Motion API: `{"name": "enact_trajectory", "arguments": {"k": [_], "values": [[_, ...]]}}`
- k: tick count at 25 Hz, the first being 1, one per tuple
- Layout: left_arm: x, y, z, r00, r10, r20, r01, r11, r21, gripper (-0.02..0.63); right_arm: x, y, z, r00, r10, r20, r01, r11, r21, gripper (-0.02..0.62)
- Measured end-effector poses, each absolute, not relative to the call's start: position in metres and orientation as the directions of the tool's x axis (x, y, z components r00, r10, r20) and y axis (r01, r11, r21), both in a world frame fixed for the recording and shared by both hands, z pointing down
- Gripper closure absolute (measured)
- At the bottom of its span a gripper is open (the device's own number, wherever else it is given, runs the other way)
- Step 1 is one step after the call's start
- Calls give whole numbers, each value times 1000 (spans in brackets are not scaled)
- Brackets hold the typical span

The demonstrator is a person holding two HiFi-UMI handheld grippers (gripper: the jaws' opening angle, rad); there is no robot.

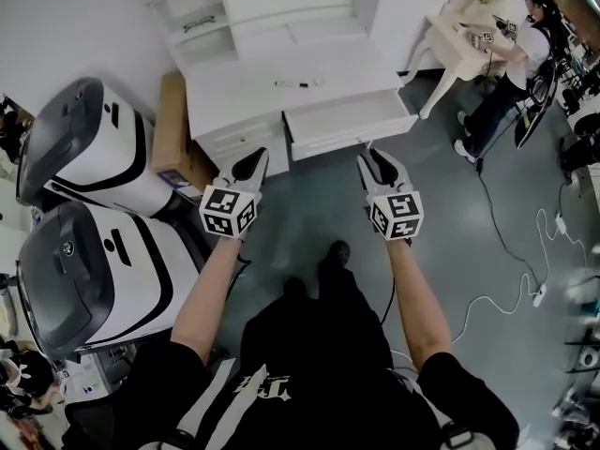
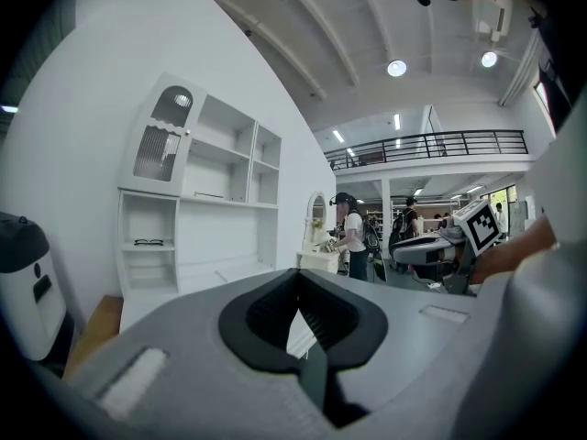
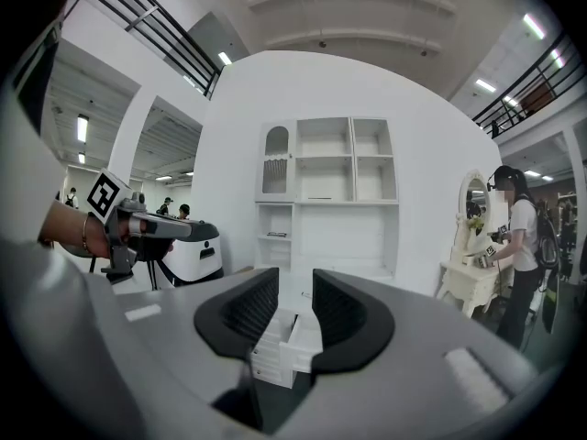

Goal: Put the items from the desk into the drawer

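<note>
Pen (image 1: 298, 83) lies on white tabletop (image 1: 234, 92), well ahead of us; drawer (image 1: 347, 117) below stands open to receive it. Left gripper (image 1: 262, 154) jaws together, right gripper (image 1: 368, 156) jaws apart, both empty; we judge pickup not begun.

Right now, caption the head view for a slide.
Left gripper and right gripper, both empty, face a white desk: drawer open, pen on top.

Grey floor (image 1: 309, 218), white wall (image 1: 75, 26), ceiling lights (image 2: 396, 67)

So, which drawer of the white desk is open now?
The wide drawer in the right half of the desk is open: it is pulled out, showing its inside. The stacked drawers at the left are all shut.
</note>
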State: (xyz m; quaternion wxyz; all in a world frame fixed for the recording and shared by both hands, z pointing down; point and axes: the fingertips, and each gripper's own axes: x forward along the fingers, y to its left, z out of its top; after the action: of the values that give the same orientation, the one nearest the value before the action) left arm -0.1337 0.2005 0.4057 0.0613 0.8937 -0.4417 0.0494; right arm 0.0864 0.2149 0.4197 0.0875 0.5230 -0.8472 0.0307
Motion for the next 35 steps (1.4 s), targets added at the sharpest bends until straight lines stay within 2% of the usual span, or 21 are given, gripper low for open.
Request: {"name": "enact_trajectory", "arguments": {"k": [22, 35], "values": [[-44, 63, 405, 588, -795, 149, -808, -585, 64, 607, 163, 68, 427, -488, -854, 182, -866, 499, 19, 479], [-1, 30, 404, 553, -817, 165, -831, -554, 47, 607, 196, 28, 435, -543, -819, 187, -833, 553, 7, 479]]}}
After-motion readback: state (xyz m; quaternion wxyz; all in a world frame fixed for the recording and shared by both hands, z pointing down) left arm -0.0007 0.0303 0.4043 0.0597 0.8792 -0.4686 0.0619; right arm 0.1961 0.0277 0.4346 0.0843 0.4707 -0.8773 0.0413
